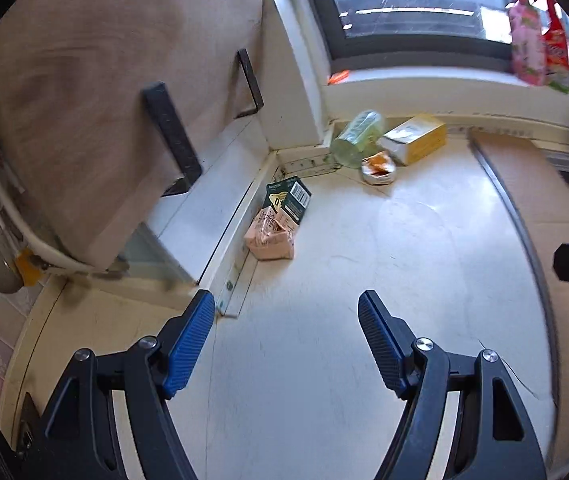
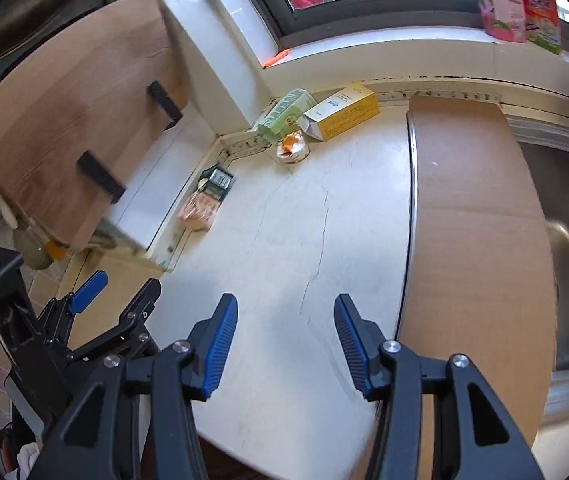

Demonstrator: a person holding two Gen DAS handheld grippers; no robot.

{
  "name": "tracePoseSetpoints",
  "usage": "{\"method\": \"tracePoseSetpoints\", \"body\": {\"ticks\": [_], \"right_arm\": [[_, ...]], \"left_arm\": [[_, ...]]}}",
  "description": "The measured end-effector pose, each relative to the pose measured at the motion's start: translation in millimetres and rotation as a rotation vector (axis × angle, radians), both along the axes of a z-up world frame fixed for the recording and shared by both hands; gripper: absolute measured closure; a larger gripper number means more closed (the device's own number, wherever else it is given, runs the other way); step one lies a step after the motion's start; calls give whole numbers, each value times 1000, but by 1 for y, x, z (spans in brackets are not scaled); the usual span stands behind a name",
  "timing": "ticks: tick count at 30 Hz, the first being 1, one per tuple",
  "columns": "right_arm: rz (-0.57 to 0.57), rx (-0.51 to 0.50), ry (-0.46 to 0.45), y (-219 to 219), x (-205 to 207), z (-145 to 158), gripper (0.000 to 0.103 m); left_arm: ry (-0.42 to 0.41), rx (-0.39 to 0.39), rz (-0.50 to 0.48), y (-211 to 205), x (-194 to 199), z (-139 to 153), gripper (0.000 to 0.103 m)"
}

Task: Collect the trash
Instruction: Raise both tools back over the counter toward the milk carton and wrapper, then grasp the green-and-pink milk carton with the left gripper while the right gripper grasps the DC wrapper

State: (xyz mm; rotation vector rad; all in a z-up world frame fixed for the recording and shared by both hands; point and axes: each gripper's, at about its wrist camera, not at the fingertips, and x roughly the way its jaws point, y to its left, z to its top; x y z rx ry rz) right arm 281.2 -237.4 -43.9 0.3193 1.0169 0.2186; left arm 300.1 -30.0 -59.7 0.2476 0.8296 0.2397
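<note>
- Desk (image 2: 284,248): white top, hairline cracks, running back to a window sill; bare in front of both grippers.
- Cardboard sheet (image 2: 472,216): flat on the right part of the desk, its far side lying over a steel sink (image 2: 564,208).
- Wooden board (image 1: 96,92): with black brackets, leaning at the left wall.
- Two spray bottles (image 1: 536,44): pink and red, upright on the sill at far right.
- Trash, back corner group: yellow box (image 2: 344,116) on its side, clear bottle (image 2: 284,116) with green label lying just beside it, crumpled wrapper (image 2: 293,148) in front, touching or nearly so.
- Trash, left wall group: green carton (image 1: 288,198) and pink packet (image 1: 270,238), against each other, well apart from the corner group.
- Left gripper (image 1: 286,314): jaws wide, nothing between them.
- Right gripper (image 2: 285,320): jaws part open, narrower, empty; above the near desk, far from all trash.
</note>
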Motion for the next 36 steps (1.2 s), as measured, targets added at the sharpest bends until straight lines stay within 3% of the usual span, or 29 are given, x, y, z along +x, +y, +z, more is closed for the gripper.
{"method": "tracePoseSetpoints", "body": {"ticks": [8,19,26,36], "right_arm": [[29,51,69,-9,89,-43,52],[95,82,114,1,137,-71,52],[105,87,123,1,158,-76,52],[104,85,108,-4,187,-73,52]], "left_arm": [[100,108,82,6,88,-49,31],[197,166,146,18,140,-81,31],[224,150,171,28,161,-88,30],[221,86,123,13,168,-86,30]]}}
